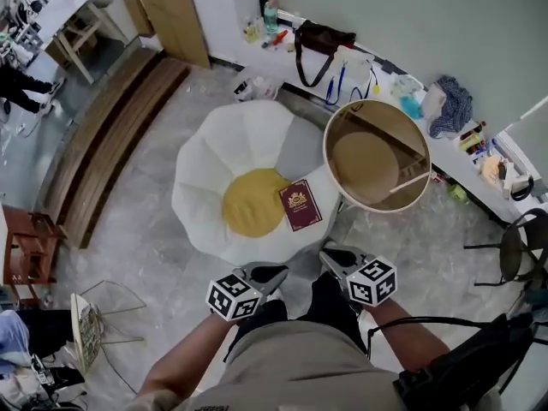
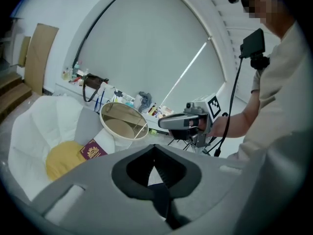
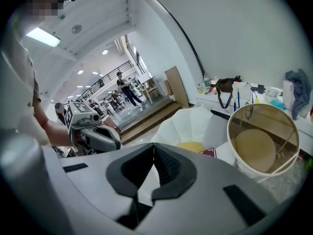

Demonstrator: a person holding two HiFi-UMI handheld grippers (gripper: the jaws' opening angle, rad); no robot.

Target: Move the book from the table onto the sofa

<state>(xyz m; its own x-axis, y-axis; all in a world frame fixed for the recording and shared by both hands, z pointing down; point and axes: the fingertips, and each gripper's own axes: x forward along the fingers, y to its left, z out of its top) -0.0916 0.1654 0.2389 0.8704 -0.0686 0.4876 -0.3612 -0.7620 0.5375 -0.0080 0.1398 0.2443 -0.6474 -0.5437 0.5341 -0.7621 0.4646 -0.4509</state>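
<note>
Book already on the sofa, both grippers empty

It lies flat at the yellow cushion's 3 o'clock edge, long axis roughly 12-to-6, well off the round tabletop. In the head view it's around 12 o'clock from the left gripper and right gripper. The right looks a bit nearer. Fingers on both are closed with nothing between, so the job looks done.

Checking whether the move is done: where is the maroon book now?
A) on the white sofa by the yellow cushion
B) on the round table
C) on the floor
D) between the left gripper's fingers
A: the head view shows the maroon book lying flat on the white sofa, at the right edge of the yellow cushion.
</note>
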